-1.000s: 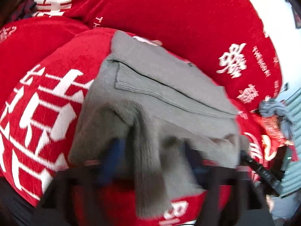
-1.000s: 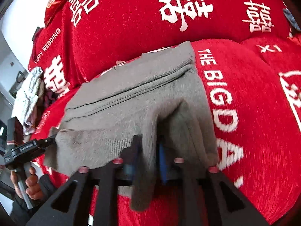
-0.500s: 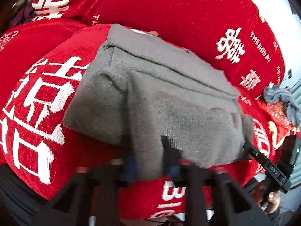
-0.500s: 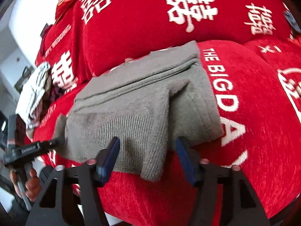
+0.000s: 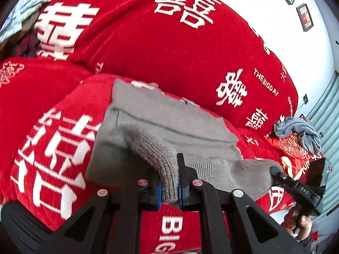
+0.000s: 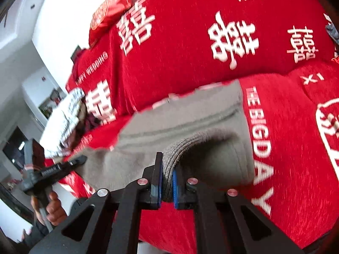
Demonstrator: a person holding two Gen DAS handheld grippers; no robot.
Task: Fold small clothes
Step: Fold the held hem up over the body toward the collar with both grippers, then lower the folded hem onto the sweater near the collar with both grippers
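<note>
Grey knit, soft and slightly fuzzy, makes up the small folded garment [image 5: 169,127] that we hold over the seat of a red sofa [image 5: 169,42]. Its near hem is ribbed, and two ribbed corners of that hem are drawn up toward us. Our left gripper [image 5: 169,182] has its blue-padded jaws pressed together on one ribbed corner; our right gripper [image 6: 167,182] pinches the other corner in the same way, and both sets of jaws have just been closing onto the cloth.

Plush red upholstery with white printed characters and the words "THE BIG DAY" covers the sofa. The garment lies broad and flat on the seat cushion, its long axis running across the seat parallel to the backrest, the far edge near the backrest and the ribbed edge lifted at the front. A darker seam line runs along its length.

A crumpled blue-grey cloth [image 5: 296,133] sits well apart on a red embroidered cushion [image 5: 292,150], and a pale patterned cloth [image 6: 65,118] lies at the sofa's other end. Framed pictures [image 5: 305,17] hang on the white wall.
</note>
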